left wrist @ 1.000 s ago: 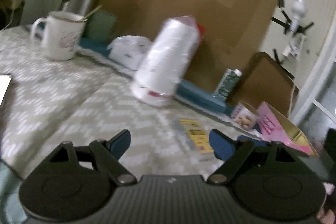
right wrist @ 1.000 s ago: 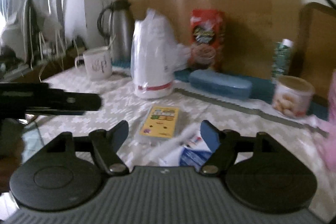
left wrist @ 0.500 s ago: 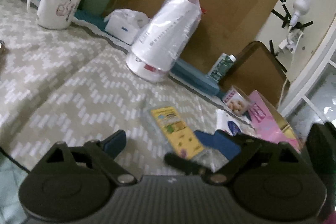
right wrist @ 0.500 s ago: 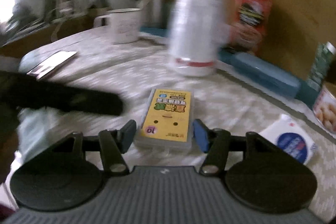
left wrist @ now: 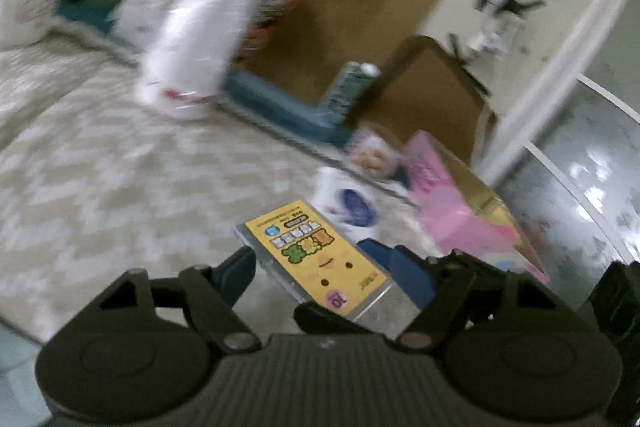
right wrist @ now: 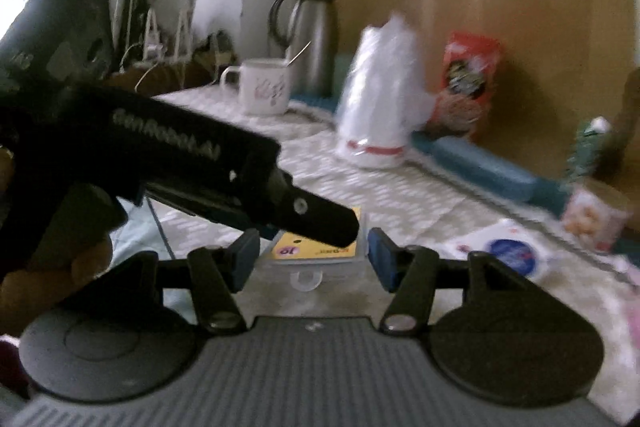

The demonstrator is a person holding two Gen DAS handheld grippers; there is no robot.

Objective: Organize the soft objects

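A yellow pack in a clear plastic case lies on the grey chevron tablecloth. In the left wrist view it sits askew between the blue pads of my left gripper. Those jaws are closing and the pads stand apart from the case. From the right wrist view my right gripper has both pads against the sides of the pack. One of the left gripper's black fingers reaches in from the left over it. A white soft tissue pack with a blue circle lies to the right.
A tall white plastic-wrapped roll, a red snack bag, a blue case, a mug and a steel flask stand along the cardboard at the back. A pink box and a small tin sit at the right.
Both grippers have come in on the yellow pack. The left one swung right until the pack lay between its fingers, and the right jaws narrowed onto the pack's sides.
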